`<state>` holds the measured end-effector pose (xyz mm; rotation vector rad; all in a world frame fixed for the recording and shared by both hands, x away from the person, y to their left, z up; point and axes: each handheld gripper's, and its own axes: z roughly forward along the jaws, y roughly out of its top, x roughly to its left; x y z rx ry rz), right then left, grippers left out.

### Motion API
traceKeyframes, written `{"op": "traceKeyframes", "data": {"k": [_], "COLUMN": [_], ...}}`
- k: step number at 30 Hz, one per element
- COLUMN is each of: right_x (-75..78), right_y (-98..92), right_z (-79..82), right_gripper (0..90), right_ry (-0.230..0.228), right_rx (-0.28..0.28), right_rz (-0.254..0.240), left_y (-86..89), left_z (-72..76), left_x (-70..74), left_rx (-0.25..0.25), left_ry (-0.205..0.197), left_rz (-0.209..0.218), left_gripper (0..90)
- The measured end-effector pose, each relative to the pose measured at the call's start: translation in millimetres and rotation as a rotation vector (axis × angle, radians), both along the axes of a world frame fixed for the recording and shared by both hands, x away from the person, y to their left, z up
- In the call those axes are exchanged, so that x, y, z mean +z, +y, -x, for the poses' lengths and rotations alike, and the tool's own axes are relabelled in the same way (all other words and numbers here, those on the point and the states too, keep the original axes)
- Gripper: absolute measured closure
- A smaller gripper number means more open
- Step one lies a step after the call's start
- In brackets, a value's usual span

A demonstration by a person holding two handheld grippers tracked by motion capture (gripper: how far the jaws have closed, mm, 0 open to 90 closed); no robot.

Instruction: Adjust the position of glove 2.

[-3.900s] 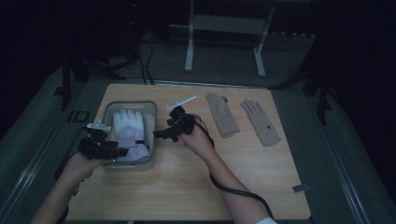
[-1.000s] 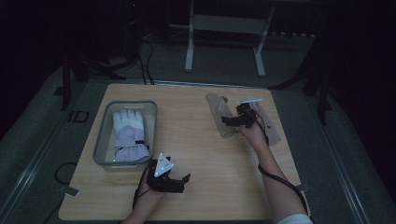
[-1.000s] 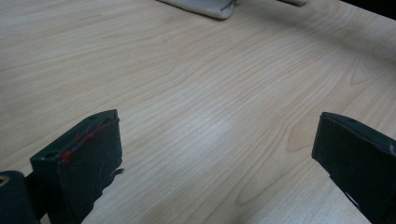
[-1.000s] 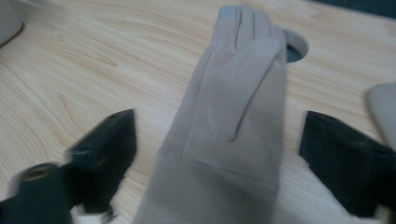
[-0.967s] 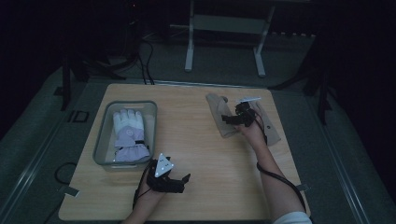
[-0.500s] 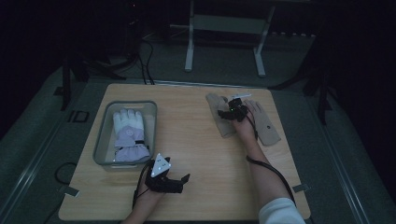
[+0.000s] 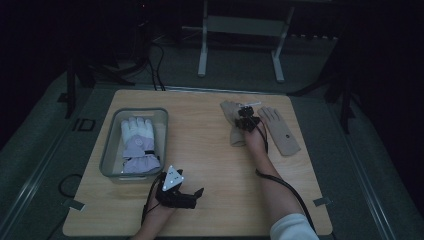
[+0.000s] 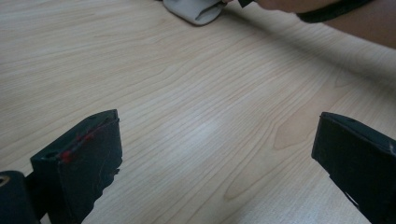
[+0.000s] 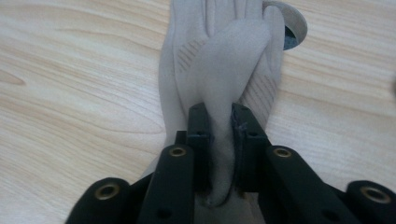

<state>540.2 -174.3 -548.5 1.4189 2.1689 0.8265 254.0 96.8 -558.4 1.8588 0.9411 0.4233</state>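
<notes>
1. The right tool [image 9: 219,140] has just been closing and now pinches a raised fold of the beige glove [image 9: 224,70], whose long axis runs straight ahead of it.
2. A 2nd beige glove [image 7: 280,131] lies just beside that tool; the left tool [image 7: 187,194] is spread, well apart.
3. A grey bin [image 7: 111,150] stands across the wooden surface [image 7: 210,165]; the room is dark.

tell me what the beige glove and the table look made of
Beige glove: soft matte fabric, maybe fleece or knit; it bunches into a fold between the right hand-held gripper jaws and has ribbed patches. Table: light wood or wood-look laminate, smooth, with visible grain lines.
</notes>
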Motion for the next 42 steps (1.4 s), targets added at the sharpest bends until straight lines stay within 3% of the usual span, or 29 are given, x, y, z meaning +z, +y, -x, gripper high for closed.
{"op": "traceKeyframes", "data": {"k": [2, 5, 7, 12, 17, 19, 21, 22, 24, 31, 32, 36, 38, 42], "right_x": [5.7, 10.4, 26.8, 42.8, 64.5, 70.8, 77.9, 77.9, 80.0, 73.9, 65.9, 59.0, 36.2, 12.8], "right_y": [0.3, 0.2, -1.8, 0.0, -4.9, -6.7, -6.8, -6.8, -6.6, -7.5, -6.2, -5.0, -2.0, 3.9], "right_z": [7.5, 10.4, 21.0, 35.7, 68.4, 84.0, 107.2, 107.2, 127.5, 157.4, 167.9, 173.2, 180.4, 183.6], "right_gripper": [81.4, 81.4, 81.5, 81.5, 81.4, 81.3, 81.3, 81.3, 81.3, 81.3, 81.1, 81.1, 80.4, 77.7], "right_ry": [0.005, 0.010, -0.005, -0.019, -0.068, -0.092, -0.130, -0.130, -0.132, -0.119, -0.103, -0.087, -0.031, 0.007], "right_rx": [-0.017, -0.016, -0.041, -0.050, -0.069, -0.042, -0.039, -0.039, -0.058, -0.096, -0.115, -0.121, -0.142, -0.142], "right_rz": [-0.039, -0.057, -0.109, -0.114, -0.167, -0.212, -0.198, -0.198, -0.202, -0.227, -0.232, -0.234, -0.229, -0.197], "left_y": [0.8, 1.5, 1.2, -0.7, -1.5, -1.1, -0.5, -0.5, -0.7, -1.0, -1.1, -2.1, -3.2, -2.0], "left_z": [-0.4, -0.6, -0.6, 0.1, 0.0, -0.2, -0.1, -0.1, 0.2, 1.2, 1.1, 1.2, 1.1, 0.7], "left_x": [0.8, 0.9, 1.0, 0.8, 0.4, 0.8, 1.7, 1.7, 2.1, 3.8, 3.6, 3.3, 2.6, 2.1], "left_rx": [0.005, 0.010, 0.011, 0.016, 0.024, 0.030, 0.040, 0.040, 0.045, 0.051, 0.050, 0.047, 0.037, 0.036], "left_ry": [-0.006, -0.011, -0.008, -0.003, 0.000, -0.005, -0.010, -0.010, -0.013, -0.028, -0.027, -0.027, -0.030, -0.035], "left_rz": [0.010, 0.013, 0.015, 0.019, 0.019, 0.021, 0.018, 0.018, 0.021, 0.019, 0.018, 0.013, 0.006, 0.004], "left_gripper": [2.3, 2.3, 2.3, 2.3, 2.2, 2.2, 2.3, 2.3, 2.3, 2.2, 2.3, 2.2, 2.3, 2.3]}}
